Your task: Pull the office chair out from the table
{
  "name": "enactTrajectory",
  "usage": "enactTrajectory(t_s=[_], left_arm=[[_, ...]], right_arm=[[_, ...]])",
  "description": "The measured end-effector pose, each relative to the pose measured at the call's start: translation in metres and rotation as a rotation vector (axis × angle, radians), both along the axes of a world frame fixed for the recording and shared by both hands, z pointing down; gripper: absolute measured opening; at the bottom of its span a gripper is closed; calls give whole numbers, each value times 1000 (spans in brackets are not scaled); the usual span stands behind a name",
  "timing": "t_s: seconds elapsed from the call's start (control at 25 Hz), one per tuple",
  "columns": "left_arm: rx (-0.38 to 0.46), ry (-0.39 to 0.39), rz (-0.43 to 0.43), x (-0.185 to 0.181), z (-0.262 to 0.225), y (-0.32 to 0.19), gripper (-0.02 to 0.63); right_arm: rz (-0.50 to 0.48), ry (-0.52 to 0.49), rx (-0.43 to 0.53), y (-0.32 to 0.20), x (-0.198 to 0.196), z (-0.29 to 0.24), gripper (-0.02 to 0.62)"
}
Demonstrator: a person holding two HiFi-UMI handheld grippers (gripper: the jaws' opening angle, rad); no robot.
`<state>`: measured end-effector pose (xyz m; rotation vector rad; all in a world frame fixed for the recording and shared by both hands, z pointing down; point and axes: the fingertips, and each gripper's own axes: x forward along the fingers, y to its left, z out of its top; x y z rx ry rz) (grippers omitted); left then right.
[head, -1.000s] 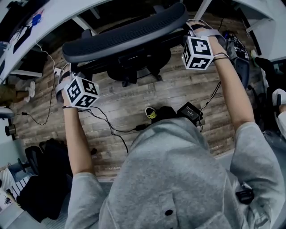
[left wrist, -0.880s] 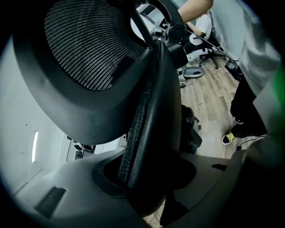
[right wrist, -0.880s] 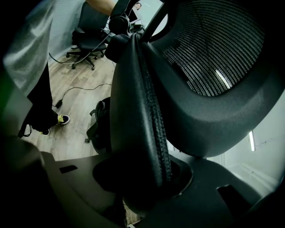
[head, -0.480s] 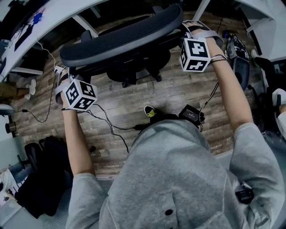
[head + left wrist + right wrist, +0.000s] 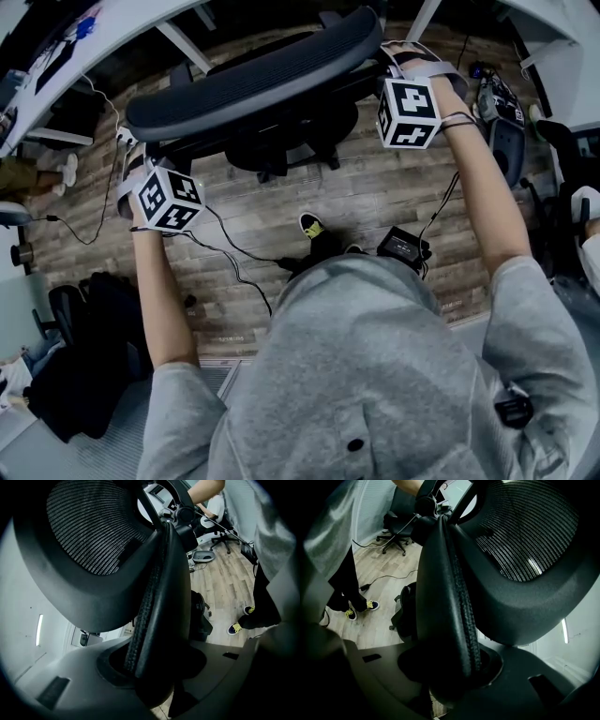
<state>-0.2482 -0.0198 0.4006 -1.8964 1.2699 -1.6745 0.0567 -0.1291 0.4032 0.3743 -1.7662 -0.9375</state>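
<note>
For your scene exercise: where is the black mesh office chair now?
Head view, top centre: the black mesh office chair stands by the white table, its backrest clamped by the left gripper and right gripper.

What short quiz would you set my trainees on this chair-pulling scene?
1. True or false: the left gripper hangs open, clear of the office chair.
2. Which part of the chair does the right gripper clamp? A. the seat B. the backrest's edge C. the wheel base
3. Fill in: the floor is laid in ___ planks.
Key: 1 false, it is shut on the backrest's edge; 2 B; 3 wood.
</note>
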Motion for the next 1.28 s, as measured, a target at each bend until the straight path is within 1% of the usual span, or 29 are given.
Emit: enactTrajectory(t_s=[0.32, 1.04, 1.16, 1.2, 1.24, 1.28], left_arm=[[5, 1, -20, 14, 0, 43, 186], [1, 5, -31, 39, -1, 113, 189], [10, 27, -34, 42, 0, 122, 207], [22, 27, -39, 42, 0, 125, 227], [33, 16, -45, 41, 1, 129, 245], [40, -3, -49, 40, 1, 133, 247]], right_arm=[[-19, -2, 4, 35, 11, -1, 150], [-35, -16, 4, 101, 33, -3, 161], [-38, -39, 14, 111, 33, -4, 176], [-49, -42, 22, 113, 34, -4, 180], [-62, -41, 31, 116, 35, -4, 183], [-68, -41, 37, 118, 38, -4, 184]])
